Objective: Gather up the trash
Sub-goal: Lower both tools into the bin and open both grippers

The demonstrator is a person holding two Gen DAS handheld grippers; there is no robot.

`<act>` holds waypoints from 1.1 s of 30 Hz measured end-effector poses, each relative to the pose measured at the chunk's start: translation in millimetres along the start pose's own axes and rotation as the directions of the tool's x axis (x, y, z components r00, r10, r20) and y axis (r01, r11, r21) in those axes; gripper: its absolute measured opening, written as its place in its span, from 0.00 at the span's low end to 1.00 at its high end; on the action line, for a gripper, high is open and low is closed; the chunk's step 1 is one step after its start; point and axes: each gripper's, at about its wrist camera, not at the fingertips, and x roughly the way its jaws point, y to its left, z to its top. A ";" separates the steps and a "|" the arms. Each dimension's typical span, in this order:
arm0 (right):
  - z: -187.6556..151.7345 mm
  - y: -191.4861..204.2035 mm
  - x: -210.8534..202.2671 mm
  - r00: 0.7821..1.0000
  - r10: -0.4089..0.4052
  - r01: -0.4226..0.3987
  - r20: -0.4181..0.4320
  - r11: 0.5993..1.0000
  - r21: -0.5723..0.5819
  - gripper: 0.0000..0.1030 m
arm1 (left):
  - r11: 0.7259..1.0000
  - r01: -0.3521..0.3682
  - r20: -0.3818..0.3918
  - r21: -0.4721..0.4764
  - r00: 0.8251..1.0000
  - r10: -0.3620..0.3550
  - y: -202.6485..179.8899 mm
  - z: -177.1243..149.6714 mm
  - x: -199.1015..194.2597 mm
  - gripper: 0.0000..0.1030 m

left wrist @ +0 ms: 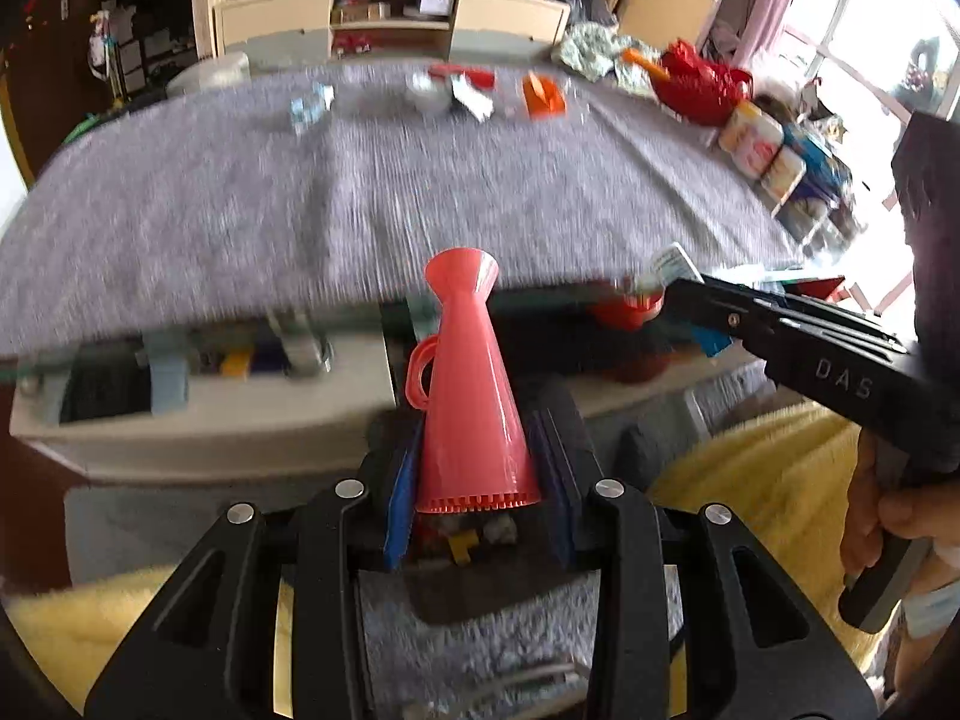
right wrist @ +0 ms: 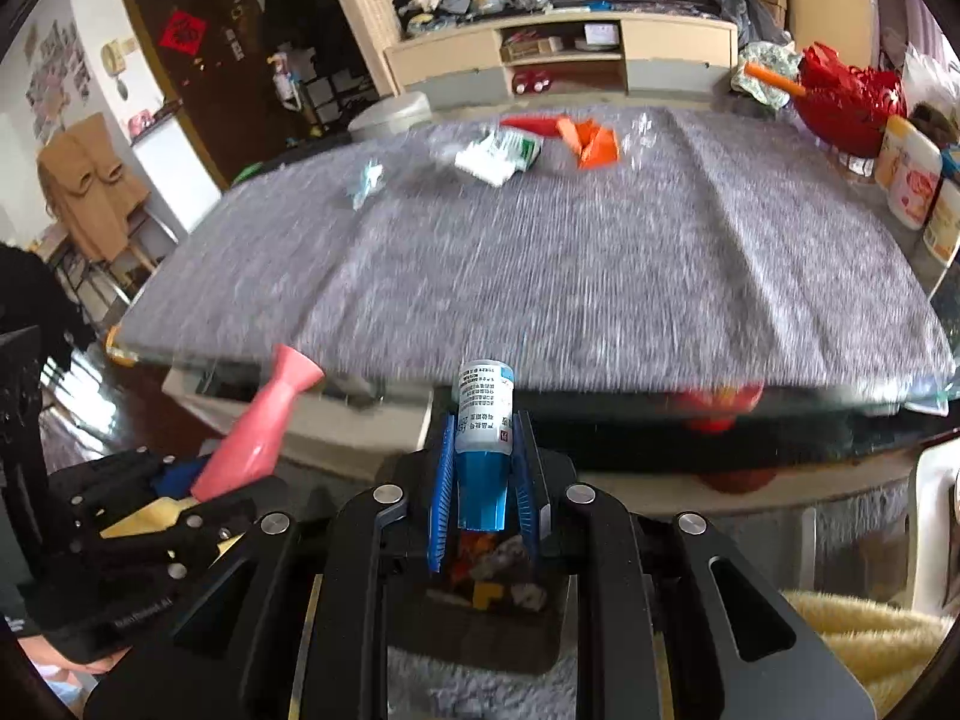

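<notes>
- Between the blue pads of the left gripper (left wrist: 477, 468), a pink plastic cone (left wrist: 474, 396) is pinched near its wide toothed base; its flared narrow end points away toward the table, and a small ring handle juts from its left side.
- In the right gripper (right wrist: 485, 480), the blue pads press on a small bottle (right wrist: 485, 420) with a blue cap end toward the camera and a white label of small printed lines, too blurred to read.
- From the left wrist view, the right gripper's black body carries the raised letters "DAS", and a hand (left wrist: 888, 516) grips its handle at the right edge.
- Below both grippers sits a dark bin (right wrist: 492, 588) with scraps in it, on a grey rug.
- On the grey cloth (left wrist: 384, 192) over the table, well apart from the grippers, lie more pieces of trash: an orange wrapper (right wrist: 591, 144), a white and green packet (right wrist: 501, 156), and a pale blue crumpled scrap (right wrist: 367, 180).
- At the table's far right stand a red bag (right wrist: 852, 102) and white tubs with pink printed labels (right wrist: 912, 180), their writing unreadable.
- On the dark door (right wrist: 180, 36) hangs a red diamond-shaped paper with a dark character.
</notes>
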 end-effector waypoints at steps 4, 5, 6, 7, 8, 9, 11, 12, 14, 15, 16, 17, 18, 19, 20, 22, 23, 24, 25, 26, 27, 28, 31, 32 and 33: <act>-23.2 -0.8 14.5 0.998 -0.003 0.004 -0.055 1.000 0.012 0.20 | 1.000 0.012 -0.045 -0.019 0.999 -0.013 0.0 -22.8 13.3 0.33; -28.6 -0.8 17.9 0.998 -0.003 0.004 -0.066 1.000 0.016 0.20 | 1.000 0.014 -0.055 -0.023 0.998 -0.015 0.0 -26.7 16.4 0.33; -33.9 -2.0 22.3 0.997 -0.002 0.004 -0.078 1.000 0.021 0.20 | 0.999 0.020 -0.068 -0.028 0.997 -0.022 1.4 -30.6 20.2 0.33; -39.3 -3.4 29.4 0.995 0.002 0.001 -0.096 1.000 0.030 0.20 | 0.999 0.027 -0.085 -0.035 0.996 -0.030 2.3 -36.7 26.3 0.33; -43.4 -4.1 34.1 0.994 0.006 -0.002 -0.108 0.999 0.037 0.20 | 0.999 0.028 -0.094 -0.037 0.995 -0.032 2.4 -39.9 30.2 0.33; -47.6 -4.4 38.0 0.993 0.008 -0.003 -0.120 0.999 0.043 0.20 | 0.999 0.030 -0.104 -0.040 0.994 -0.034 2.6 -43.7 35.0 0.33; -55.6 -5.7 49.5 0.989 0.009 -0.002 -0.151 0.999 0.051 0.20 | 0.998 0.034 -0.129 -0.048 0.991 -0.040 3.8 -50.5 46.4 0.33; -58.9 -6.1 53.5 0.987 0.010 -0.001 -0.163 0.999 0.053 0.20 | 0.998 0.038 -0.145 -0.054 0.988 -0.045 4.4 -53.7 52.3 0.33; -64.7 -7.8 61.5 0.982 0.022 -0.009 -0.187 0.997 0.070 0.20 | 0.998 0.041 -0.162 -0.054 0.986 -0.049 3.7 -56.4 58.5 0.33; -67.4 -8.8 64.7 0.980 0.030 -0.014 -0.196 0.997 0.081 0.20 | 0.998 0.041 -0.170 -0.050 0.984 -0.049 3.0 -58.2 62.1 0.33; -69.4 -8.8 68.1 0.978 0.035 -0.017 -0.205 0.996 0.088 0.20 | 0.998 0.041 -0.175 -0.049 0.983 -0.049 2.7 -59.3 63.4 0.33; -70.9 -8.6 70.9 0.977 0.035 -0.016 -0.212 0.996 0.090 0.20 | 0.998 0.044 -0.183 -0.049 0.982 -0.052 2.1 -60.4 66.7 0.33; -71.8 -8.1 73.7 0.975 0.035 -0.016 -0.218 0.996 0.090 0.20 | 0.998 0.045 -0.187 -0.049 0.981 -0.053 1.4 -60.7 68.1 0.33; -72.5 -7.7 76.1 0.974 0.037 -0.017 -0.225 0.996 0.091 0.20 | 0.998 0.046 -0.195 -0.050 0.979 -0.055 1.5 -61.7 71.0 0.33; -73.4 -7.6 77.5 0.973 0.039 -0.018 -0.229 0.995 0.093 0.20 | 0.998 0.047 -0.202 -0.051 0.978 -0.056 1.4 -62.2 73.4 0.33; -73.7 -7.4 79.4 0.972 0.040 -0.017 -0.234 0.995 0.096 0.20 | 0.997 0.049 -0.216 -0.060 0.975 -0.061 1.7 -63.8 78.3 0.33; -72.9 -7.7 79.9 0.972 0.039 -0.016 -0.234 0.995 0.098 0.20 | 0.997 0.049 -0.221 -0.063 0.973 -0.062 1.8 -64.1 80.0 0.33; -71.6 -7.3 80.4 0.972 0.037 -0.014 -0.233 0.995 0.100 0.21 | 0.997 0.046 -0.229 -0.066 0.971 -0.060 2.3 -64.1 82.1 0.33; -70.8 -7.9 80.2 0.972 0.035 -0.011 -0.231 0.994 0.105 0.22 | 0.997 0.044 -0.235 -0.069 0.970 -0.059 2.8 -64.0 83.4 0.33; -69.3 -9.1 80.0 0.972 0.035 -0.010 -0.230 0.994 0.112 0.22 | 0.997 0.041 -0.240 -0.072 0.969 -0.058 3.5 -63.8 84.6 0.33; -68.6 -10.9 80.6 0.972 0.034 -0.007 -0.232 0.993 0.116 0.22 | 0.997 0.037 -0.241 -0.074 0.969 -0.054 4.3 -63.3 84.9 0.34; -67.6 -12.2 80.2 0.972 0.031 -0.002 -0.232 0.993 0.121 0.22 | 0.997 0.028 -0.239 -0.073 0.970 -0.045 5.0 -63.0 85.0 0.38; -65.0 -17.2 79.2 0.972 0.013 0.019 -0.234 0.991 0.134 0.24 | 0.998 0.013 -0.231 -0.064 0.973 -0.028 5.1 -62.0 83.0 0.53; -64.5 -18.8 78.4 0.973 0.010 0.023 -0.232 0.990 0.141 0.36 | 0.998 0.011 -0.229 -0.062 0.973 -0.025 5.3 -61.5 82.0 0.53; -63.9 -20.5 77.3 0.974 0.006 0.028 -0.226 0.989 0.148 0.47 | 0.998 0.009 -0.226 -0.062 0.974 -0.023 5.3 -61.0 81.2 0.54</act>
